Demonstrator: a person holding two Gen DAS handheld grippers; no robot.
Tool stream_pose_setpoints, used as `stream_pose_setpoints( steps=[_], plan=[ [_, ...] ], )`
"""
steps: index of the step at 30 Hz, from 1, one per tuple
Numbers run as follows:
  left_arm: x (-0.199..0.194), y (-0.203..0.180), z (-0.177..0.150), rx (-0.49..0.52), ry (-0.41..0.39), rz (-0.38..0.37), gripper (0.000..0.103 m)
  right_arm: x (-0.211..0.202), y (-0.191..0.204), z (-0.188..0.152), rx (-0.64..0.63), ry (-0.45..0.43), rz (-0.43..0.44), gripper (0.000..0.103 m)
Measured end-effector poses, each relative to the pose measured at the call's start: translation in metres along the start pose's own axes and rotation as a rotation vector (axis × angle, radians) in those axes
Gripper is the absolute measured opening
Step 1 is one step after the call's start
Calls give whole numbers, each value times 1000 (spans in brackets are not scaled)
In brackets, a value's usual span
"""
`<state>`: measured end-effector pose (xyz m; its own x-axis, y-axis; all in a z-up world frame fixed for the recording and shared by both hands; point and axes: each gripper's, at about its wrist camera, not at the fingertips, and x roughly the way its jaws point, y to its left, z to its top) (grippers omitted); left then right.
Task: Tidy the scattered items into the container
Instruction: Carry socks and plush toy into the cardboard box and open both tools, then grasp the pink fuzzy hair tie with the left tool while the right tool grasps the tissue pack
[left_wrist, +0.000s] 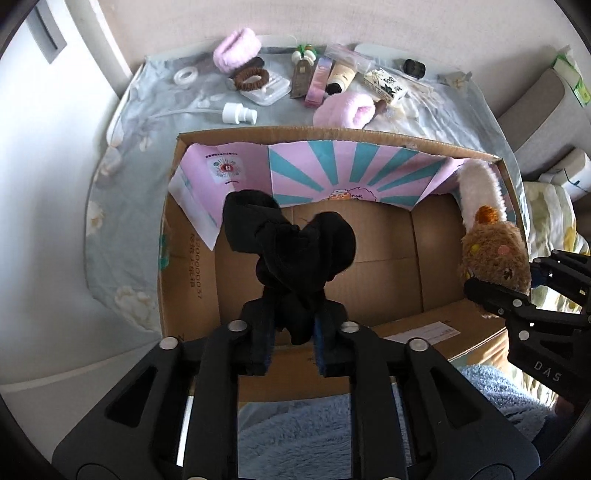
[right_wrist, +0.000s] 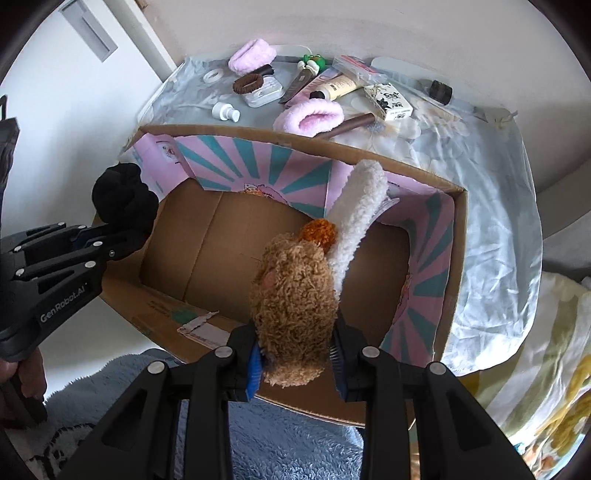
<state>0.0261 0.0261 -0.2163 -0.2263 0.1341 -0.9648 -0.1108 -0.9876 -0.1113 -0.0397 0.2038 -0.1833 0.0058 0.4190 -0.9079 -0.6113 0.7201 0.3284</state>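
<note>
Cardboard box (left_wrist: 413, 240) sits open on a bed covered by a pale floral sheet (left_wrist: 122, 206); its brown floor is bare and roomy, with a pink-and-teal printed liner (left_wrist: 332, 170) standing along the far wall. Above the box's left side, the left gripper (left_wrist: 291, 332) has its fingers (left_wrist: 258, 332) loosened around a black fabric bundle (left_wrist: 291, 243) between them. Above the right side, the right gripper (right_wrist: 295, 354) has its fingers (right_wrist: 343, 350) closed on a brown plush headband (right_wrist: 295, 302) with a white fleecy band. "GenRobot.AI" marks the left gripper, "DAS" the right. Pink cuffs (left_wrist: 347, 110), tubes and a brown scrunchie (left_wrist: 251, 79) lie beyond the far edge.
</note>
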Motion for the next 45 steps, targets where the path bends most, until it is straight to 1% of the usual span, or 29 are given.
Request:
stream_pose_setpoints(
  steps=[1, 2, 3, 4, 5, 6, 9, 11, 12, 17, 21, 23, 25, 27, 30, 32, 34, 37, 38, 41, 43, 45],
  plan=[
    [0, -1, 0, 2, 2, -3, 44, 0, 1, 0, -2, 5, -5, 33],
    [-1, -1, 0, 4, -2, -7, 56, 1, 1, 0, -15, 21, -16, 35],
    [-3, -2, 0, 8, -6, -7, 61, 2, 3, 0, -33, 39, -37, 37],
    [-4, -4, 0, 14, -8, -4, 70, 3, 4, -1, -44, 46, -58, 40],
    [-4, -6, 1, 21, -9, 1, 76, 3, 5, -2, -52, 45, -72, 41],
    [-4, -7, 1, 28, -10, 7, 78, 2, 5, -2, -57, 41, -75, 41],
    [-5, -11, 3, 42, -9, 14, 80, -3, 5, -2, -58, 25, -61, 43],
    [-6, -12, 4, 47, -8, 23, 82, -6, 4, -1, -57, 6, -68, 49],
    [-6, -12, 5, 48, -8, 26, 83, -8, 4, -1, -57, -5, -66, 50],
    [-8, -10, 7, 37, -18, 25, 84, -17, 2, 0, -46, -45, -63, 51],
    [-10, -3, 11, 18, -30, 20, 84, -24, -7, 2, -9, -77, -49, 51],
    [-13, 4, 15, 4, -41, 14, 84, -28, -13, 4, 11, -93, -47, 51],
    [-18, 14, 22, -44, -60, 18, 84, -34, -21, 7, 27, -113, -53, 51],
    [-26, 26, 32, -61, -86, 29, 84, -40, -28, 12, 33, -129, -67, 51],
    [-40, 44, 52, -76, -136, 66, 85, -49, -40, 21, 40, -143, -89, 51],
    [-51, 54, 70, -73, -175, 94, 93, -55, -50, 29, 46, -157, -101, 51],
    [-59, 61, 88, -63, -221, 118, 97, -61, -61, 39, 55, -176, -116, 51],
    [-64, 67, 123, -28, -274, 154, 99, -73, -76, 61, 48, -214, -115, 51],
    [-63, 68, 134, -14, -288, 165, 101, -75, -80, 70, 42, -225, -114, 51],
    [-49, 68, 166, 48, -322, 195, 102, -72, -89, 94, 16, -245, -117, 51],
    [-29, 68, 187, 100, -311, 199, 102, -62, -93, 111, -8, -238, -125, 51],
    [-8, 70, 204, 123, -280, 181, 102, -50, -94, 125, -31, -223, -128, 51]
  ],
)
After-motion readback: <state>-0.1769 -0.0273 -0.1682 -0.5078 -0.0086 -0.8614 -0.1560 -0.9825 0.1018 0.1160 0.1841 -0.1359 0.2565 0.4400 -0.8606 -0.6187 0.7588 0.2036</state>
